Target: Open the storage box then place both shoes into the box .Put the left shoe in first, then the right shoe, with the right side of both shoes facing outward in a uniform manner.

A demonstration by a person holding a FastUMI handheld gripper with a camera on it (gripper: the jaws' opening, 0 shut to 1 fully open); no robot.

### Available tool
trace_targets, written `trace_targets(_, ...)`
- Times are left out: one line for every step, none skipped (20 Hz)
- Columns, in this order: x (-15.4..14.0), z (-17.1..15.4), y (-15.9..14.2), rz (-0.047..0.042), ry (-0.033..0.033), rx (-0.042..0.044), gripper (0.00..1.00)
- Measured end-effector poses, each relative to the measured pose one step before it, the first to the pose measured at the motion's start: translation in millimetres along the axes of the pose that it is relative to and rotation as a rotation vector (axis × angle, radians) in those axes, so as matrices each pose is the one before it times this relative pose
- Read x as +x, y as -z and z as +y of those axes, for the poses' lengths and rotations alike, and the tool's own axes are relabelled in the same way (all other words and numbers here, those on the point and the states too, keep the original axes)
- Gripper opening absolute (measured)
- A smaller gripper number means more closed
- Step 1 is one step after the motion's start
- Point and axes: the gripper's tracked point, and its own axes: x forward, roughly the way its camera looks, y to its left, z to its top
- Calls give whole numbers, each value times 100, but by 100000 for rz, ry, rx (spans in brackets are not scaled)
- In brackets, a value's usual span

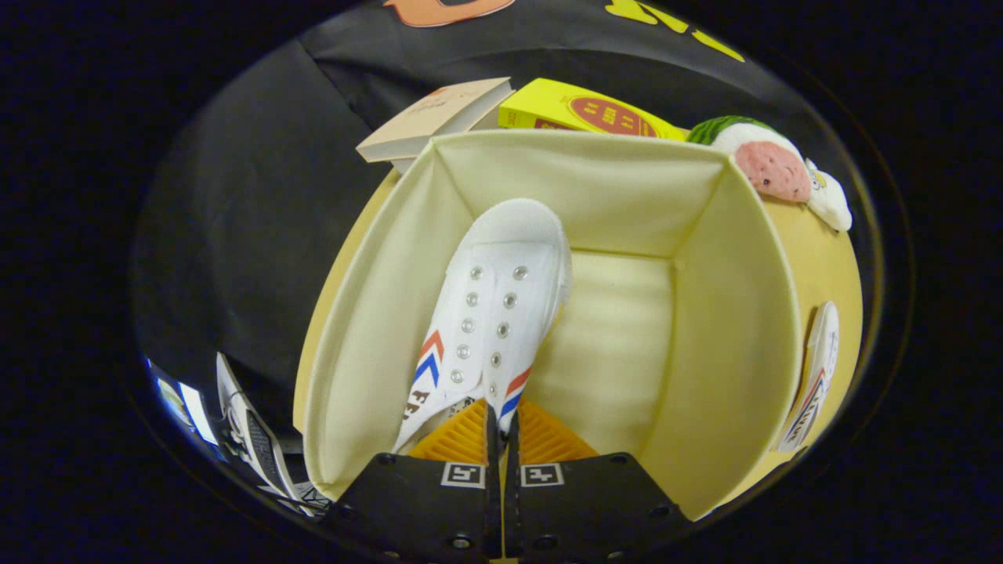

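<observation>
Seemingly gripper (501, 439) pinches shoe (490, 329) heel inside box (744, 329); heel hidden.

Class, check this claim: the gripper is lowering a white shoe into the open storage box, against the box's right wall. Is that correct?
Not quite. In the gripper view the gripper holds the white shoe inside the open storage box, but the shoe lies by the left wall, not the right.
</observation>
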Motion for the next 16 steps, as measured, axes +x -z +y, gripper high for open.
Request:
trace_targets(389, -304, 497, 3572, 1121, -152, 2)
trace_targets(671, -166, -418, 1316, 249, 747, 2)
trace_targets(135, -329, -109, 2021, 252, 938, 1)
trace_targets(-57, -152, -241, 504, 220, -108, 2)
trace_targets(-101, -413, -262, -213, 877, -1364, 2)
trace_targets(129, -236, -25, 571, 227, -1345, 1)
trace_targets(-58, 32, 279, 2102, -1300, -1439, 3)
trace_targets(-128, 272, 319, 1959, -1740, -1348, 3)
trace_targets(16, 242, 605, 2396, -1569, -918, 11)
trace_targets(-511, 322, 22, 737, -2190, -179, 11)
trace_targets(-423, 126, 65, -157, -762, -518, 23)
trace_targets(-887, 84, -136, -880, -1892, -170, 25)
trace_targets(-776, 59, -90, -1055, -1892, 536, 31)
trace_targets(-1013, 252, -36, -188, -3179, 1408, 39)
trace_targets(-1395, 417, 176, 632, -3765, 1426, 41)
trace_targets(-1440, 519, 202, -6, -3923, 899, 44)
